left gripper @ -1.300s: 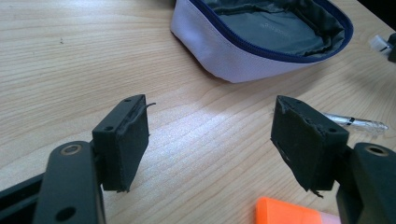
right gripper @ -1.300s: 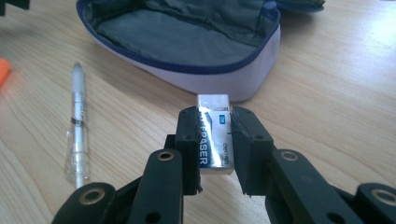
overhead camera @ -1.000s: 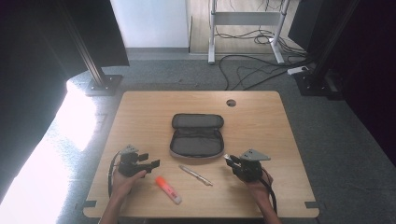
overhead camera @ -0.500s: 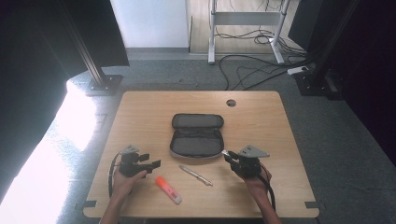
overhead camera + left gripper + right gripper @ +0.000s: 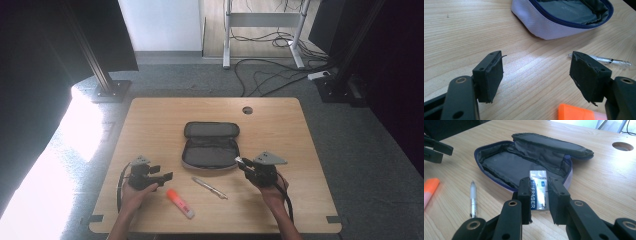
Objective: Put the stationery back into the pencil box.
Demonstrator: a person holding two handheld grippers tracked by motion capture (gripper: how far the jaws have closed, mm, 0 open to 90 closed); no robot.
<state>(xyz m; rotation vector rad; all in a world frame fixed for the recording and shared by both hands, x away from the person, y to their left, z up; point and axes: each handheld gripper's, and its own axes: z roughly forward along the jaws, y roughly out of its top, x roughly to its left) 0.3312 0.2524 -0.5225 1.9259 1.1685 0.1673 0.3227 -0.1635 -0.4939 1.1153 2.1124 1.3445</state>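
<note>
A grey pencil case [image 5: 210, 150] [image 5: 506, 165] lies unzipped in the middle of the table, its lid folded back. My right gripper [image 5: 241, 163] [image 5: 540, 187] hovers by the case's near right corner, shut on a wrapped eraser [image 5: 538, 192] with blue lettering. Near the front left, my left gripper [image 5: 164, 176] [image 5: 537, 67] stands open over bare wood with nothing between its pads. A clear pen [image 5: 210, 187] [image 5: 609, 60] [image 5: 473, 198] and an orange highlighter [image 5: 180, 202] [image 5: 576, 113] [image 5: 430, 187] lie between the two hands.
The wooden table [image 5: 280, 125] has a round cable hole [image 5: 247, 110] at the back right. Dark stands and loose cables sit on the floor beyond the far edge.
My right gripper has edged slightly toward the case with the eraser in it. The left gripper has stayed where it was.
</note>
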